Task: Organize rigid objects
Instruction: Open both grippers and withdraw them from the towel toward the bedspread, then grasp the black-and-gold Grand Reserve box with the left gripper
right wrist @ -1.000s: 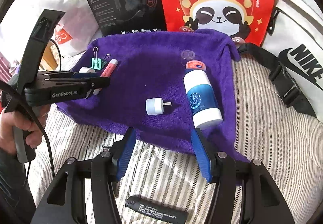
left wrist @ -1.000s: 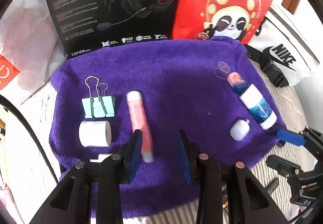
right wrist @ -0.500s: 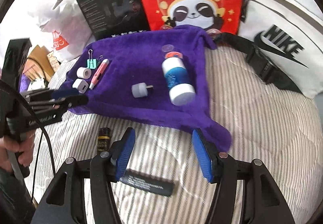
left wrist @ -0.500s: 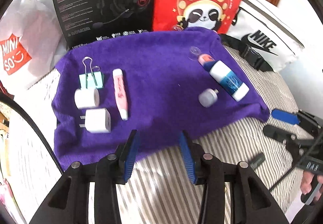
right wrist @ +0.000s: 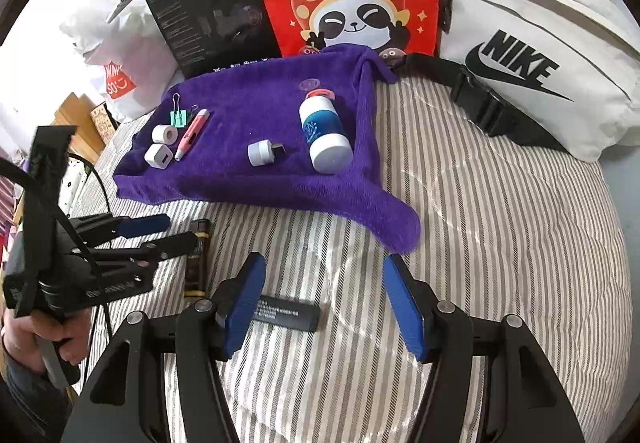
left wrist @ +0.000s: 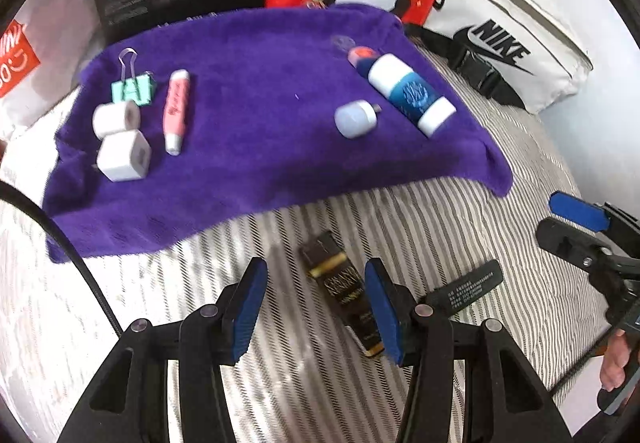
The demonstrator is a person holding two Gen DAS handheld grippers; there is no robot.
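Two dark boxes (left wrist: 345, 285) (right wrist: 287, 312) lie off the purple towel (right wrist: 256, 179).

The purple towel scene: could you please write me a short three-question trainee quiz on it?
1. True or false: the white-and-blue bottle stands upright on the purple towel.
2. Which lies beside the pink pen? A) a white cube charger B) a spoon C) a key
3. Fill in: the black-and-gold box lies on the striped ___, off the towel.

Key: 1 false, it lies on its side; 2 A; 3 bedding.
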